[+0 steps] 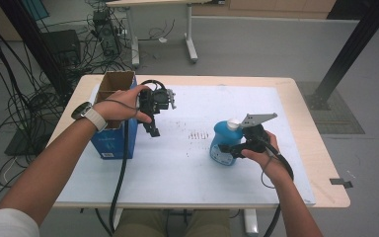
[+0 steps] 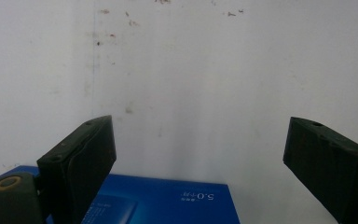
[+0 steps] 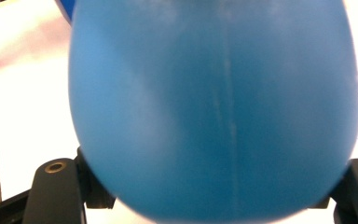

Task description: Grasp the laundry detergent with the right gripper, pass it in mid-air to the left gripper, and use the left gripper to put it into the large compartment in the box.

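While held, bottle upright.

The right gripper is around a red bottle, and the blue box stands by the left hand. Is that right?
Not quite: the bottle is blue, not red, as the right gripper view shows, with the right gripper around its body. The rest holds: the blue box stands by the left hand in the high view.

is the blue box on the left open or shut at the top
Open: in the high view the blue box stands upright with its top flaps raised, showing the brown cardboard inside. What it holds cannot be told.
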`<move>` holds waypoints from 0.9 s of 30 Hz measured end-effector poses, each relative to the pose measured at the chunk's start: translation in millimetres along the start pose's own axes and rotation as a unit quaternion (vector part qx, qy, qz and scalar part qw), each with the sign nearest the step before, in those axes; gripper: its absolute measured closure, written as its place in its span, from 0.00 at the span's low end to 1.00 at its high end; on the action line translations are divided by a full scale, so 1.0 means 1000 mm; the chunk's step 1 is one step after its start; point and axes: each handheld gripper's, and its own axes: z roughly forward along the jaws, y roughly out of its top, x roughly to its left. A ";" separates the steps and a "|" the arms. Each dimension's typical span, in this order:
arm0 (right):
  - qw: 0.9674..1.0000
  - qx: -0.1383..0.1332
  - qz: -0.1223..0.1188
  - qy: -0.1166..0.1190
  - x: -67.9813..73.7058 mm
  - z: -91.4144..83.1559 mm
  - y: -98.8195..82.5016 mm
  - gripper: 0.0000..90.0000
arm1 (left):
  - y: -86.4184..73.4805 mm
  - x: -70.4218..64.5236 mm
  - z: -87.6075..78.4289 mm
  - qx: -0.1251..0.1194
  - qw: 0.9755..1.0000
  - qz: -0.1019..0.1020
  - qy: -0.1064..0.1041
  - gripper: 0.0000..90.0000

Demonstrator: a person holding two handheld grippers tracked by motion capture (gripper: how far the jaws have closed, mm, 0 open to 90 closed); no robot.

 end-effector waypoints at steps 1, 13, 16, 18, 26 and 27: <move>1.000 -0.001 0.000 0.000 0.000 0.000 0.000 0.29 | 0.000 0.000 0.000 0.000 1.000 0.000 0.000 0.11; 1.000 -0.009 0.000 0.001 0.001 0.001 -0.002 0.30 | 0.000 0.000 0.001 0.000 1.000 0.001 0.000 0.11; 1.000 -0.011 0.001 0.002 0.001 0.001 -0.003 0.31 | 0.000 0.000 0.001 0.000 1.000 0.000 -0.001 0.11; 1.000 -0.013 0.000 0.003 0.001 0.001 -0.003 0.32 | 0.000 0.000 0.001 0.000 1.000 0.000 -0.001 0.11; 1.000 -0.019 -0.001 0.002 0.001 0.002 -0.005 0.33 | 0.000 -0.001 0.001 0.000 1.000 0.000 -0.001 0.11; 1.000 -0.020 -0.001 0.002 0.001 0.002 -0.005 0.33 | 0.000 0.000 0.001 0.000 1.000 0.000 -0.001 0.11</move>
